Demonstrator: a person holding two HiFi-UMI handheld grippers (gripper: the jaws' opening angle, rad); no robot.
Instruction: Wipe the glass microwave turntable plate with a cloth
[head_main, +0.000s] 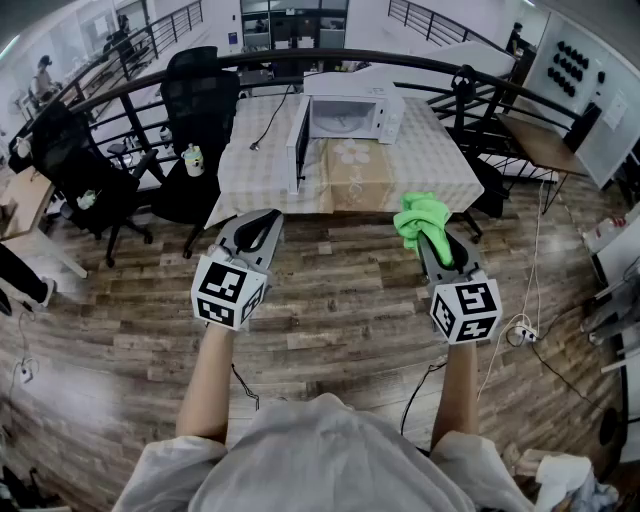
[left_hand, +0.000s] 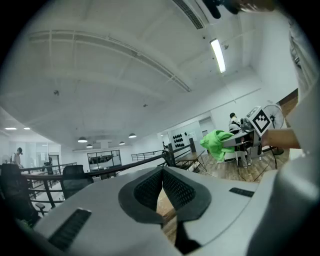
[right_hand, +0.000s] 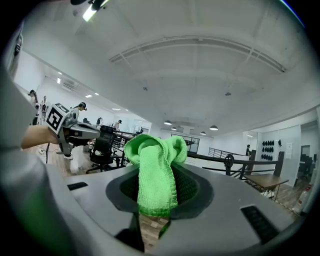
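Right now I have both grippers held up over the plank floor (head_main: 330, 290), well short of the microwave (head_main: 345, 118) and on my side of it.

The left gripper (head_main: 264, 218) sits nearer to me than the microwave and off toward its door side. In the left gripper view its two ribbed pads meet at the tips and nothing is caught between them; only a sliver of floor shows below the point where they touch.

The right gripper (head_main: 428, 238) is level with it, nearer than the microwave and toward its control-panel side. Its jaws are clamped on the green cloth (head_main: 420, 218). In the right gripper view a folded band of the cloth runs down between the pads, and a bunched loop stands up above the tips.

The microwave stands on a table (head_main: 445, 160) with a checked cover, and its door (head_main: 298, 143) is swung open toward the left. As far as I can tell at this size, the glass plate (head_main: 352, 152) is the pale round shape with a flower-like centre. It lies on a tan mat (head_main: 360, 180), just in front of the microwave's open mouth and well apart from both grippers. A black office chair (head_main: 200, 100) stands to the left of the microwave, beside the table.
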